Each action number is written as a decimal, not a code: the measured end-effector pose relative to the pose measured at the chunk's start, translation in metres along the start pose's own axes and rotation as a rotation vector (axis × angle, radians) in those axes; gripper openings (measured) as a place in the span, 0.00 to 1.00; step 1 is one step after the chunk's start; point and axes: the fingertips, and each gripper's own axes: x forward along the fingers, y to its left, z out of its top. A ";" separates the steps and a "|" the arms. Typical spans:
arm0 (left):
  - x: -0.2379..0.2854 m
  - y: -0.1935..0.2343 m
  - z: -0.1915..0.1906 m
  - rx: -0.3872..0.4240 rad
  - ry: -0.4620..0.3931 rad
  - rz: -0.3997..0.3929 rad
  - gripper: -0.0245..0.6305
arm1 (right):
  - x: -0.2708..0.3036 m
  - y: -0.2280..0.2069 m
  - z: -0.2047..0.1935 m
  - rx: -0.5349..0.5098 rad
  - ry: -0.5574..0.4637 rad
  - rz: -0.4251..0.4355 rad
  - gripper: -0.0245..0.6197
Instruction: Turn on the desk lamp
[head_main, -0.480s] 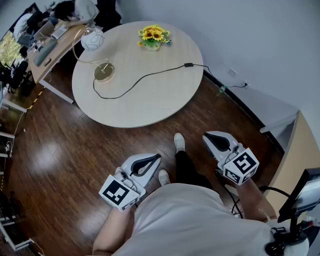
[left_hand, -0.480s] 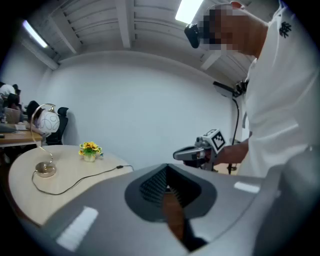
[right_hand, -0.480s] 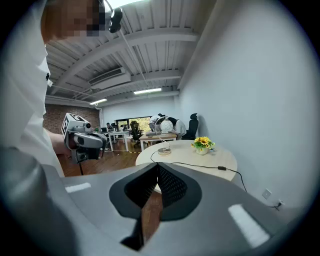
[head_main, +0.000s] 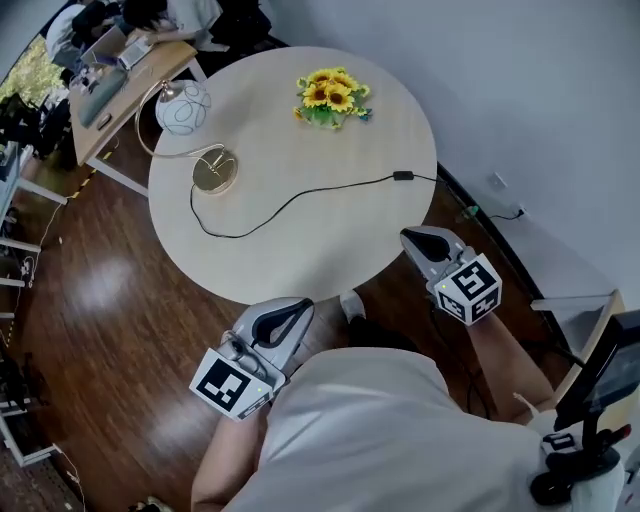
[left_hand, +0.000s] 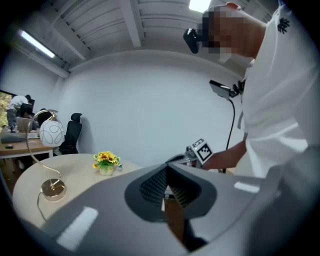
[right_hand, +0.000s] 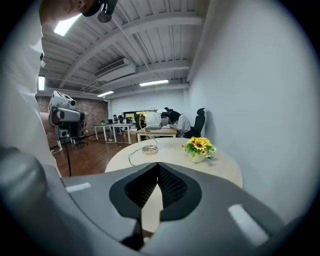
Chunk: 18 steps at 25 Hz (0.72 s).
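Note:
The desk lamp stands at the round table's (head_main: 330, 235) far left, with a gold base (head_main: 213, 172) and a white globe shade (head_main: 183, 107). Its black cord runs across the top to an inline switch (head_main: 403, 176) near the right edge. My left gripper (head_main: 300, 304) is shut and empty, held at the table's near edge. Also shut and empty, my right gripper (head_main: 408, 237) hangs by the near right edge, a short way in front of the switch. The lamp base (left_hand: 52, 187) shows in the left gripper view and again, as the lamp base (right_hand: 149, 149), in the right gripper view.
A pot of sunflowers (head_main: 332, 97) sits at the table's back. A wooden desk (head_main: 120, 75) with people at it stands behind the lamp. A white wall runs along the right, with a cable plugged into a socket (head_main: 497, 184) low on it. Dark wood floor (head_main: 90, 300) lies to the left.
The person has stepped up to the table. Both grippers have moved forward from above the floor to the table's near edge, still shut.

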 end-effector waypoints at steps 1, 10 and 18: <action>0.009 0.007 0.004 -0.005 -0.001 0.015 0.07 | 0.011 -0.019 -0.007 -0.002 0.024 0.008 0.04; 0.067 0.054 0.029 -0.027 -0.017 0.119 0.07 | 0.101 -0.161 -0.103 -0.051 0.279 0.034 0.04; 0.068 0.083 0.023 -0.055 0.004 0.203 0.07 | 0.149 -0.227 -0.170 -0.067 0.503 0.002 0.04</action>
